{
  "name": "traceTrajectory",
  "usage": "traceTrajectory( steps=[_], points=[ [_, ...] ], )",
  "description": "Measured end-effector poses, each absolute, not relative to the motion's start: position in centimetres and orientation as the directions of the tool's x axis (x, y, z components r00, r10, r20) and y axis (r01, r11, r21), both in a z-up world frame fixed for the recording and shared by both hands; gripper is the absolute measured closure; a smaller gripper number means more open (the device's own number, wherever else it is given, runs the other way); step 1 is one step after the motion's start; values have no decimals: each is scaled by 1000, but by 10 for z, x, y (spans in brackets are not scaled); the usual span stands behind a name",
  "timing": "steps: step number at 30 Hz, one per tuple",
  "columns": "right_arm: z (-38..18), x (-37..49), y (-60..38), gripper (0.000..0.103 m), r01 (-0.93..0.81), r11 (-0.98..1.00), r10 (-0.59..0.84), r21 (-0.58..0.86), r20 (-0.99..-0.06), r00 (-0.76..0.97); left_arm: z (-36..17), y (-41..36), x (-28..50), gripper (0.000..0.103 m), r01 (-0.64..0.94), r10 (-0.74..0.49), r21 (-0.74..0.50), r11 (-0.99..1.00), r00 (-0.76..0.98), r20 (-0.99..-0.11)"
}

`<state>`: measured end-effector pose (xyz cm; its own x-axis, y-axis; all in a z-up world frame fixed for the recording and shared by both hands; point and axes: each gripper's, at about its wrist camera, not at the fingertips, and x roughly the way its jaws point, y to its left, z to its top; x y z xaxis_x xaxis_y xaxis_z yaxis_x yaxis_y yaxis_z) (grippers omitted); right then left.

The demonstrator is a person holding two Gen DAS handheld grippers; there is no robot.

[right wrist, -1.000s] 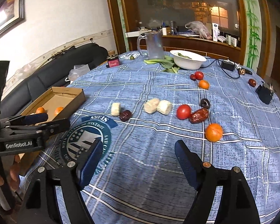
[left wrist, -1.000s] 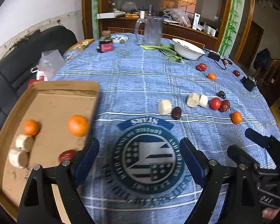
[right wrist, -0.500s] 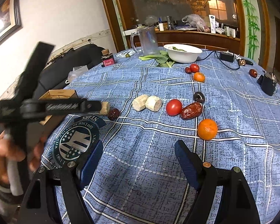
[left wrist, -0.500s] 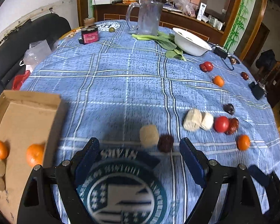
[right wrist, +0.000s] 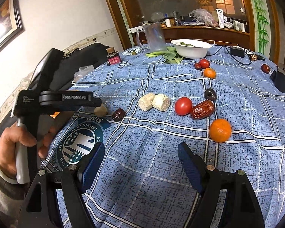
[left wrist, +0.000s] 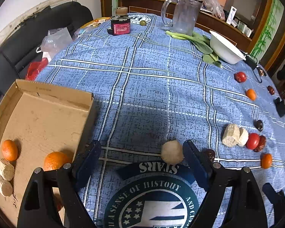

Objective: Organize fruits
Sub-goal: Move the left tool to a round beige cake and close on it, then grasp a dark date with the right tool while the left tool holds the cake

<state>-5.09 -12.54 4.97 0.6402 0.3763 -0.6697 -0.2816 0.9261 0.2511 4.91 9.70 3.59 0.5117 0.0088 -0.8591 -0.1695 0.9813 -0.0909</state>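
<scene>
The left hand-held gripper [left wrist: 140, 157], its jaws spread wide and holding nothing, hovers low over the blue plaid tabletop [left wrist: 142, 87] with a pale round corn-cob piece [left wrist: 172, 152] lying just inside its right finger [left wrist: 192, 159]. To take it cleanly the tool would likely need to shift right so the piece sits midway between the pads, then close gently, since the rounded chunk looks apt to roll. A dark red date [left wrist: 210, 154] lies just beyond that same finger and could be nudged or caught in the closing. The open cardboard box [left wrist: 53, 98], on the left, already contains two mandarins [left wrist: 55, 160] and two cob pieces [left wrist: 4, 177]; its near wall must be cleared on the way in. The right hand-held gripper [right wrist: 141, 163], likewise spread and empty, hangs above bare cloth, with a mandarin [right wrist: 220, 130], a tomato [right wrist: 183, 106], a larger red date [right wrist: 202, 109] and a pair of cob pieces [right wrist: 154, 101] ahead of it. A white bowl [right wrist: 191, 47], greens [right wrist: 169, 55] and a glass pitcher [right wrist: 154, 36] stand well apart at the far edge.
</scene>
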Motion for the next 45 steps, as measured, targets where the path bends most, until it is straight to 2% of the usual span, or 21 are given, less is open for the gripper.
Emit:
traceTrajectory(
  steps=[12, 14, 16, 17, 21, 28, 33, 41, 45],
  points=[
    [50, -53, -130, 20, -285, 921, 389, 266, -659, 643, 25, 77, 54, 16, -126, -55, -132, 983, 488, -871],
    [49, -53, -130, 20, -288, 918, 395, 271, -658, 641, 23, 75, 56, 20, -121, -59, -133, 984, 485, -873],
    [49, -52, -130, 20, -292, 916, 400, 274, -658, 638, 19, 72, 57, 42, -115, -56, -124, 986, 474, -879],
    [49, -52, -130, 20, -294, 915, 403, 276, -656, 638, 19, 72, 57, 46, -116, -37, -106, 988, 486, -873],
    [49, -52, -129, 20, -301, 913, 407, 275, -653, 638, 21, 72, 56, 77, -88, -75, -137, 987, 499, -863],
    [50, -50, -125, 22, -306, 910, 412, 279, -667, 620, 34, 81, 42, 77, -99, -97, -175, 980, 529, -843],
    [55, -39, -107, 23, -342, 911, 402, 230, -681, 612, 54, 83, 26, 77, -86, -76, -151, 985, 566, -821],
    [44, 4, -66, 54, -425, 888, 404, 175, -739, 539, 62, 92, 6, 77, -85, -39, -109, 990, 586, -810],
    [39, 22, -49, 58, -443, 881, 402, 165, -754, 520, 63, 99, 3, 77, -92, -32, -106, 990, 587, -809]
  ],
)
